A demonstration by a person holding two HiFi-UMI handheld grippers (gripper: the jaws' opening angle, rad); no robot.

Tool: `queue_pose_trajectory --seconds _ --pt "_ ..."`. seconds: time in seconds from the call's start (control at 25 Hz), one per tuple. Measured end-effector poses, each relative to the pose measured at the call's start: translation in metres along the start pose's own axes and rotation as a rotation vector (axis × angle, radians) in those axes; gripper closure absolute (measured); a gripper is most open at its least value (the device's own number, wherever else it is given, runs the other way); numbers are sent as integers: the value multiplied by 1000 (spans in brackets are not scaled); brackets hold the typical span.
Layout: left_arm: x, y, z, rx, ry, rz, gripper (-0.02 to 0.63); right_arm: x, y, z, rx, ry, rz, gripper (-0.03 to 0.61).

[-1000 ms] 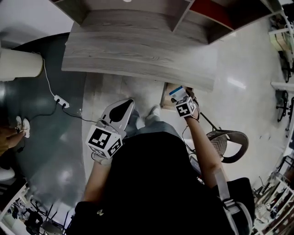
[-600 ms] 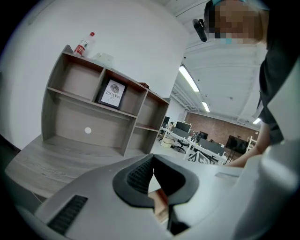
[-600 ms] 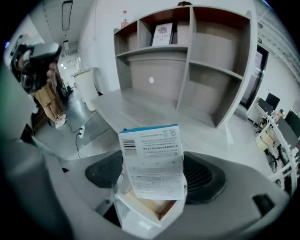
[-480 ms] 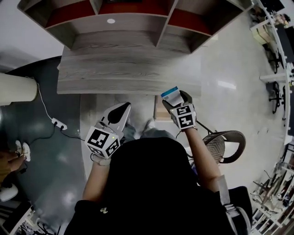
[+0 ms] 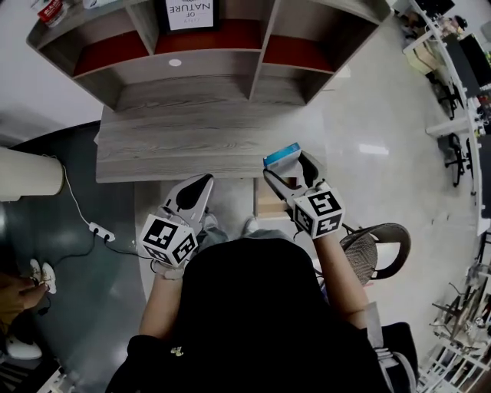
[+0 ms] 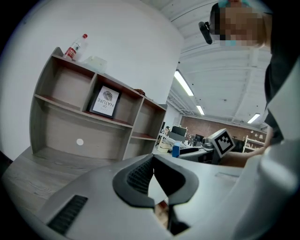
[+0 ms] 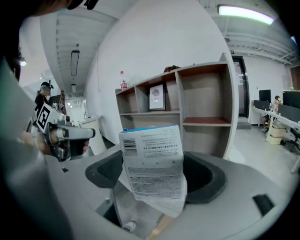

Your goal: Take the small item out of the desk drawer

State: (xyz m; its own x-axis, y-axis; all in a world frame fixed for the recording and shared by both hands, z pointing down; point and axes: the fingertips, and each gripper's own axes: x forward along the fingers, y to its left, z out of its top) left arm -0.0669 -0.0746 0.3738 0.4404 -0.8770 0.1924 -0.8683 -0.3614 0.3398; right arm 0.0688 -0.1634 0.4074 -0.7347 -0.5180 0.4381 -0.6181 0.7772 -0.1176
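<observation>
The grey wood table (image 5: 192, 146) lies across the head view in front of you. An open shelf unit (image 5: 253, 73) with red-brown boards stands on its far side, at 12 o'clock. A framed print (image 5: 189, 14) stands in the unit's middle bay, and a bottle (image 5: 50, 9) lies on its top at 10 o'clock. A mesh chair (image 5: 387, 242) is on the floor at 4 o'clock from your right hand.

Under the table's front edge, toward its right end, the drawer (image 5: 268, 206) is pulled out and open.

Your right tongs (image 5: 288, 167) are clamped on a small white box (image 5: 281, 156) with a blue top edge. The right gripper view shows the small white box (image 7: 152, 159) upright between the two dark pads (image 7: 208, 180), its barcode and printed panel facing the camera. The box is out of the drawer, lifted at 12 o'clock from it, over the table's front edge.

Your left tongs (image 5: 201, 184) sit at 9 o'clock from the right ones, just short of the table edge. In the left gripper view the left tongs (image 6: 152, 159) have their tips together with nothing between them.

A white power strip (image 5: 100, 229) lies on the dark floor at 9 o'clock from the left tongs.
</observation>
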Motion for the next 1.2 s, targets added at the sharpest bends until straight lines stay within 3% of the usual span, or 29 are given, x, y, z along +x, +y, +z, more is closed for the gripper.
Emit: queue_pose_trajectory --seconds 0.32,0.52,0.84,1.2 --pt "4 -1 29 38 -43 -21 604 -32 25 77 -3 -215 64 178" --pt "4 -3 45 59 -66 -34 604 -48 30 103 50 -316 119 178" --pt "3 1 61 51 -88 -50 604 -62 24 123 101 -400 135 178" --pt "6 3 62 57 -76 -65 604 -60 19 124 145 -422 120 181"
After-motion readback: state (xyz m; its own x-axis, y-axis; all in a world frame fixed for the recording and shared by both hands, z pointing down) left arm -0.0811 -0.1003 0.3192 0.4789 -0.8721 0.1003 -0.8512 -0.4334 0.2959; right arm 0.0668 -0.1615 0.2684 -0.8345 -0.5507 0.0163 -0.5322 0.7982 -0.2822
